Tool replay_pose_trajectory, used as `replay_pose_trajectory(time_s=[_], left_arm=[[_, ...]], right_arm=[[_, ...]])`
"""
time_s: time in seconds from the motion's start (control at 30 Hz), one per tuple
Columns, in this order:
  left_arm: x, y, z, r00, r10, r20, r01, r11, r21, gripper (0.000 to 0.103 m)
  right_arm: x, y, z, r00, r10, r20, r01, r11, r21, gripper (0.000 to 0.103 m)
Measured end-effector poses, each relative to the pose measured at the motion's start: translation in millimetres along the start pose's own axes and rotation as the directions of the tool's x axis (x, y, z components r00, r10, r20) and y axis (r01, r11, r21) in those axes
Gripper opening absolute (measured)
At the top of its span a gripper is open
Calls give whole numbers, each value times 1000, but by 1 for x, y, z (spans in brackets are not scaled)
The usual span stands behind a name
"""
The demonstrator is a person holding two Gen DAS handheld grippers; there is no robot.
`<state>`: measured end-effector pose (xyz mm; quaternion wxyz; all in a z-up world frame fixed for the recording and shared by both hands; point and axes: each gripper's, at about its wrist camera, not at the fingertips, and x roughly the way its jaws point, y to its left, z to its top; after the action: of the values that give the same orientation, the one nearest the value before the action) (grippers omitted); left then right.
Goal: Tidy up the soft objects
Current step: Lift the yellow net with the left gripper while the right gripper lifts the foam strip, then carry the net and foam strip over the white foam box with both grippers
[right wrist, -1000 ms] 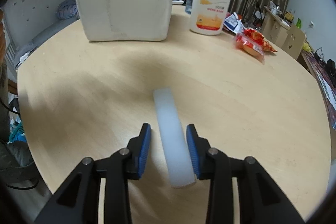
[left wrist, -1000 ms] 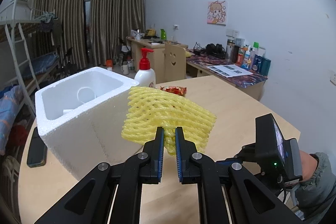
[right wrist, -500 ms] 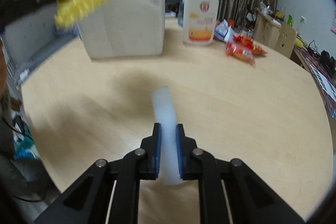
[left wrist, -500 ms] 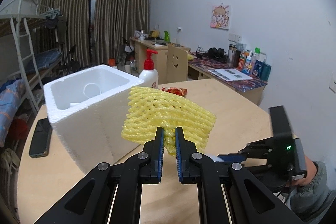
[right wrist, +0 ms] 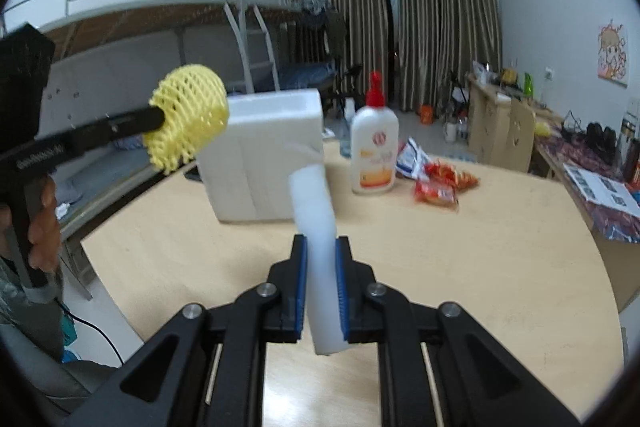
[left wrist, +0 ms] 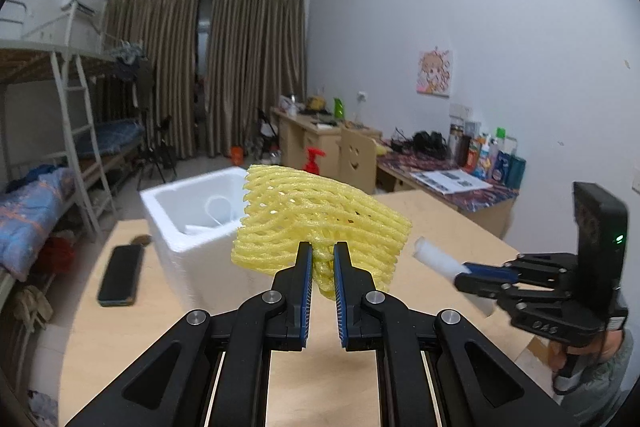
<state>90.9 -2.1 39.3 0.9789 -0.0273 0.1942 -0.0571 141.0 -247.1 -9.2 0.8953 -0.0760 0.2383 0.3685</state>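
Left gripper (left wrist: 320,263) is clamped tight on the yellow foam net (left wrist: 320,223), blue pads pinching a bunched bit of its lower edge at centre frame, the rest of the mesh fanning up and out to both sides above the fingertips. It hangs in the air, clear of the wooden table (left wrist: 436,223). Behind it, left of centre, sits the white foam box (left wrist: 176,223), open at the top, with a dark phone (left wrist: 120,275) lying flat on the table further left.

Over at the right of that same view, the right gripper (left wrist: 460,273) comes in from the edge, and a white foam strip (left wrist: 434,257) pokes out past its tips toward the net.

From the right wrist view, the right gripper is squeezed shut on the strip: pads press both sides of it at lower centre, one end sticking out below the fingers, the longer part rising up and curling slightly left toward the box. The strip is off the table too. Upper left, the net shows as a yellow ball on the left gripper's tip, beside the box. A white pump bottle (right wrist: 374,151) with a red top stands right of the box, and snack packets (right wrist: 436,183) lie near it.
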Motion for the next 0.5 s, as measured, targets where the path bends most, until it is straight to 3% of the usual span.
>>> replay_pose_trajectory(time_s=[0.17,0.5], left_arm=[[-25,3,1,998,43,46,-43,999,0,11],[-60,13,-1,988,115,101,-114,993,-19,11]], right_arm=[[-23,18,13,995,26,96,-24,1000,-19,17],[-38,43,24,983,62,171,-52,997,-64,17]])
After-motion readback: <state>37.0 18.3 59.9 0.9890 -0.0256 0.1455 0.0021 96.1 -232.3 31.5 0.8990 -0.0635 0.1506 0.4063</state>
